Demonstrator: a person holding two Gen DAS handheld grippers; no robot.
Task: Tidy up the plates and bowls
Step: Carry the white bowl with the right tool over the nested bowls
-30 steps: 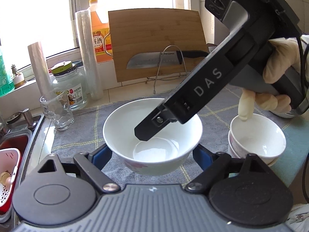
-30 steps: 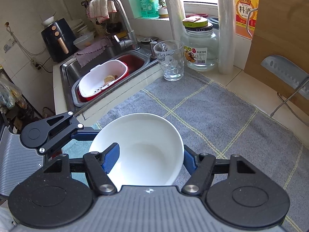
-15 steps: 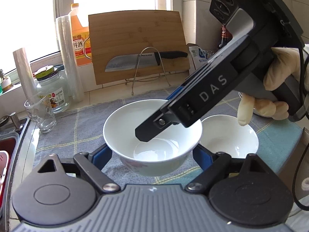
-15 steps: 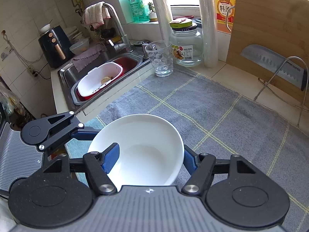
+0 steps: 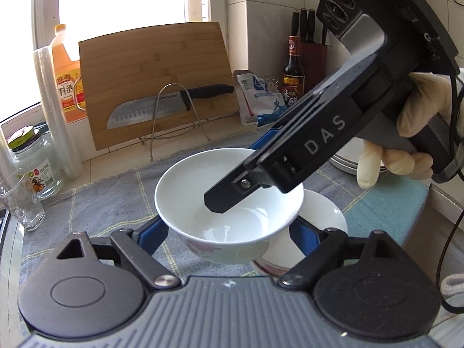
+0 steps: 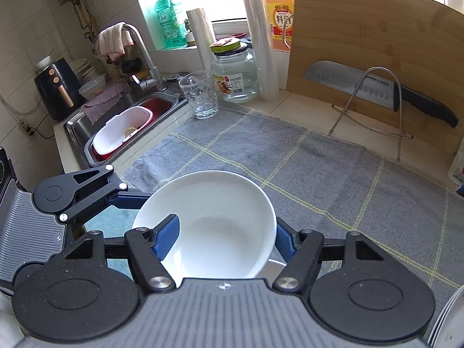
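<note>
— Since a second ago both hands have carried the white bowl [image 5: 229, 203] to the right along the counter: the second bowl [image 5: 324, 217], which sat well apart at the right, now lies just beside and partly under it, and the glass [image 5: 21, 203] and jar [image 5: 34, 168] have slid off to the far left in the left wrist view.

— And from left to right, how does it stand?

— At the far left the sink [image 6: 121, 116] with a white basket [image 6: 121, 130] in it, then the glass and jar, then the grey checked mat [image 6: 290, 168]. The bowl hangs over the mat's near edge, tilted in the right wrist view. Behind, the bamboo cutting board [image 5: 156, 81] leans on the wall, with a knife [image 5: 168, 110] on a wire stand in front of it.

— The grips?

— The left gripper [image 5: 229, 232] has its blue pads on either side of the bowl's lower body, jaws part spread and closed on it. The right gripper [image 6: 226, 232] pinches the rim: one finger [image 6: 165, 237] lies inside the bowl, the other outside the wall, jaws drawn in as far as the wall allows.

— And further right?

— A gloved hand [image 5: 411, 133] holds the right gripper's handle, with a plate rim [image 5: 345, 162] beneath it.
</note>
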